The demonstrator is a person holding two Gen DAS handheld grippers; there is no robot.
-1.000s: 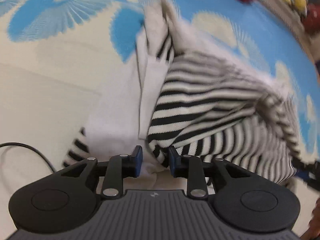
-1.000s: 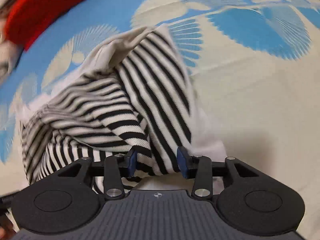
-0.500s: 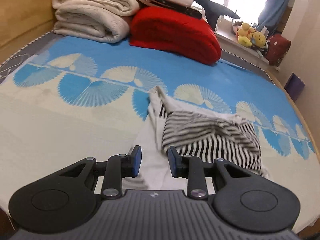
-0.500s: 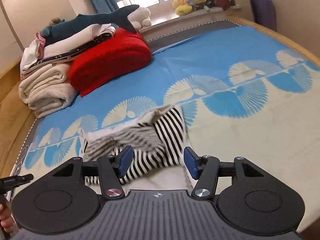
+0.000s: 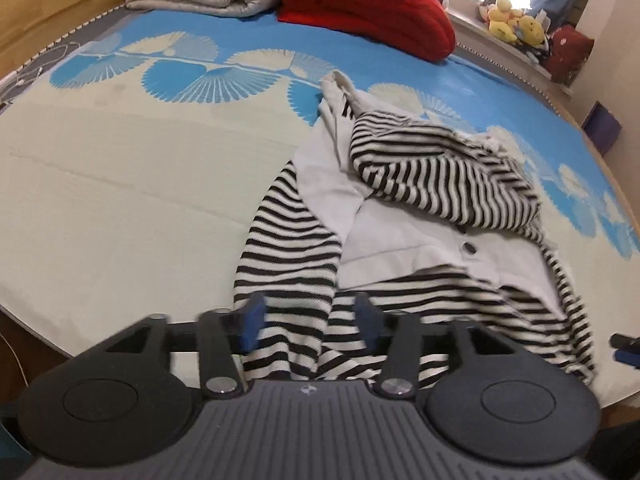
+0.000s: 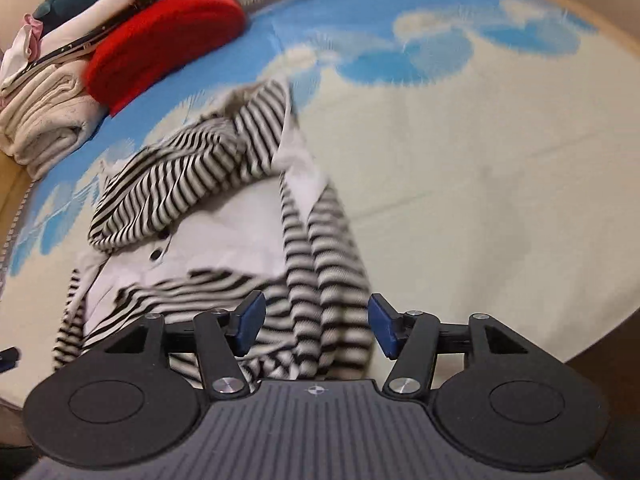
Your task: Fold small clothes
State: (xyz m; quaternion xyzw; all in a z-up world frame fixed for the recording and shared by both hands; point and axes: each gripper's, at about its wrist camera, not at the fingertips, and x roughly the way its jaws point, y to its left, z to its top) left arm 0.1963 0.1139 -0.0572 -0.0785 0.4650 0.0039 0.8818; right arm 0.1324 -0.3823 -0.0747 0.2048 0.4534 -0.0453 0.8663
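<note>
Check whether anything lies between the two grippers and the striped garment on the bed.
Nothing visible does. The striped garment lies crumpled directly ahead of the left gripper and right gripper; both jaws, just opened, frame its near edge without pinching it.

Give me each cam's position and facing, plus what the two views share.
Left wrist: on the left claw, angled down across the bed; jaws just opened, striped garment lies past them; the other claw's tip shows at far right.
Right wrist: on the right claw, same downward tilt; jaws just opened, nothing gripped.
Shared: the garment, red blanket, blue-patterned bedspread.
</note>
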